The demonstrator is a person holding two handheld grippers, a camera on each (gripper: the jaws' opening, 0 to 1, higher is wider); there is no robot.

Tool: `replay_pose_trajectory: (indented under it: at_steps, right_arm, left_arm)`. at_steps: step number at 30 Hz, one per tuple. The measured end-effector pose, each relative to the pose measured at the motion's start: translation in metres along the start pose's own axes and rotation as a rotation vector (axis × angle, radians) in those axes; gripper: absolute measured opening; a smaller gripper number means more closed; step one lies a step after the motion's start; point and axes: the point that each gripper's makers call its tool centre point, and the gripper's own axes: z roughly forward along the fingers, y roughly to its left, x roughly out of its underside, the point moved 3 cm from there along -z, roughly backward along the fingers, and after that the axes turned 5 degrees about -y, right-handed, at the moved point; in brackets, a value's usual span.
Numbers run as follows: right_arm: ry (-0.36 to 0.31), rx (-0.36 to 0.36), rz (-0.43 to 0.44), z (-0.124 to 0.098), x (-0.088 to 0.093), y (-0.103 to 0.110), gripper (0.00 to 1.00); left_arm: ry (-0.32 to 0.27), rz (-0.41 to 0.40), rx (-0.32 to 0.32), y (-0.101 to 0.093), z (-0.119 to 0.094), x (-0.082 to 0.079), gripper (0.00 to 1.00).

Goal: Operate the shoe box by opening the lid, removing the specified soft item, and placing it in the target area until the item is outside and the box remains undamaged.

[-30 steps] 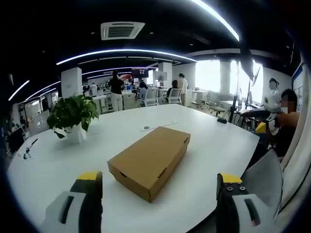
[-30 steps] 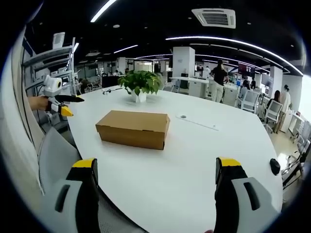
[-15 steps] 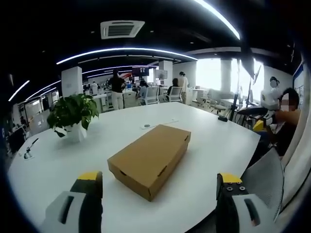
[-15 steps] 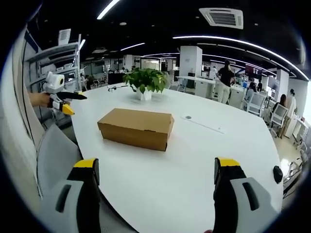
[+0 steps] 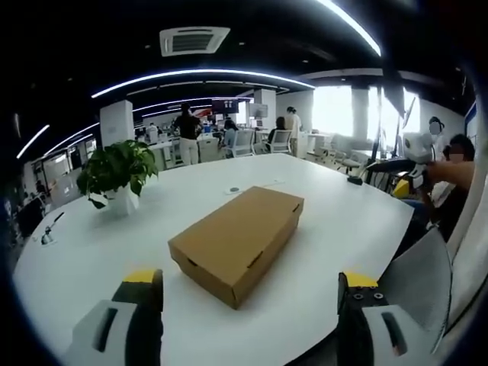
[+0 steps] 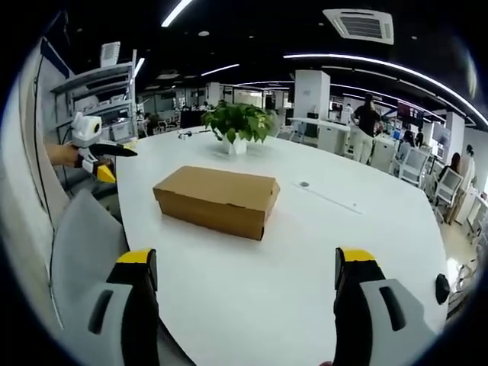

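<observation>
We had not yet touched the shoe box (image 5: 236, 248) — its lid lay closed. Left gripper (image 5: 248, 301) and right gripper (image 6: 245, 282) stood wide and empty; next we judged the lid's edge must be reached.

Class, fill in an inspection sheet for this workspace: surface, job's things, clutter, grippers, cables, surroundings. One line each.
Surface: white table, large, rounded edge.
Job's things: brown shoe box, lid shut, lying flat on the table; the soft item is hidden inside.
Clutter: potted plant beyond the box; small round disc on the table.
Grippers: left gripper and right gripper both open, apart from the box.
Cables: nothing seen.
Surroundings: open office, people standing, grey chair at the table edge.
</observation>
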Motion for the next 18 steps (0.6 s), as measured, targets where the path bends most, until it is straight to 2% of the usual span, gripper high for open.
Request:
replay_pose_trajectory:
  at_steps: [18]
  right_arm:
    - [0.036,-0.111,-0.034,0.037,0.007,-0.017,0.9]
  left_arm:
    - [0.059,-0.006,-0.034,-0.002,0.015,0.016,0.91]
